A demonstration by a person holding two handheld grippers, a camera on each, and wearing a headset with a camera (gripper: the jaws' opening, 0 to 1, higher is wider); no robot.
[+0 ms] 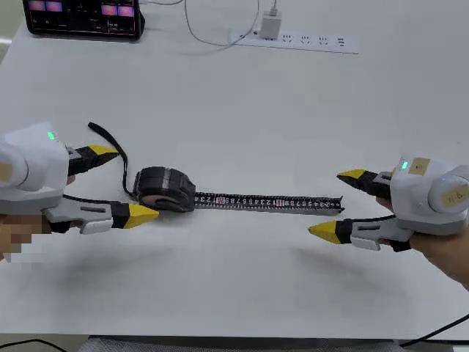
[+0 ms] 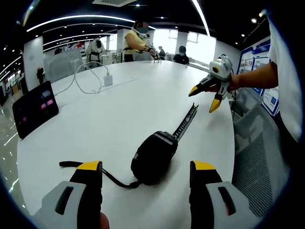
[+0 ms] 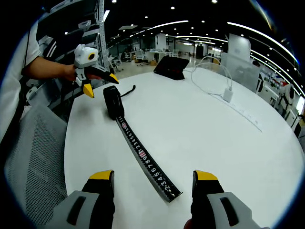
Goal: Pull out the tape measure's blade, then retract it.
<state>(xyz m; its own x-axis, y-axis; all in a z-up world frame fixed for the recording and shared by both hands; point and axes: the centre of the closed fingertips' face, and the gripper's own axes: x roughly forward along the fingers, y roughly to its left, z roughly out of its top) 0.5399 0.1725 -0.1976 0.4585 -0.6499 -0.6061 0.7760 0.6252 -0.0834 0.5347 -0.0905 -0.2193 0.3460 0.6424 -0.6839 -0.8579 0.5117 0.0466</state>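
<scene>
White table (image 1: 220, 110): tape measure (image 1: 165, 189) lying flat, blade (image 1: 271, 202) extended.

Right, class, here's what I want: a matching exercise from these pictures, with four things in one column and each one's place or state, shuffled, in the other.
Things
1. tape measure case
2. blade
3. tablet
4. right gripper

Places or states
A. open, at the blade's free end
B. at the far edge of the table, screen lit
C. black, strap trailing, just in front of the left gripper
D. pulled out, lying along the table

Pairs: 1-C, 2-D, 3-B, 4-A
</scene>
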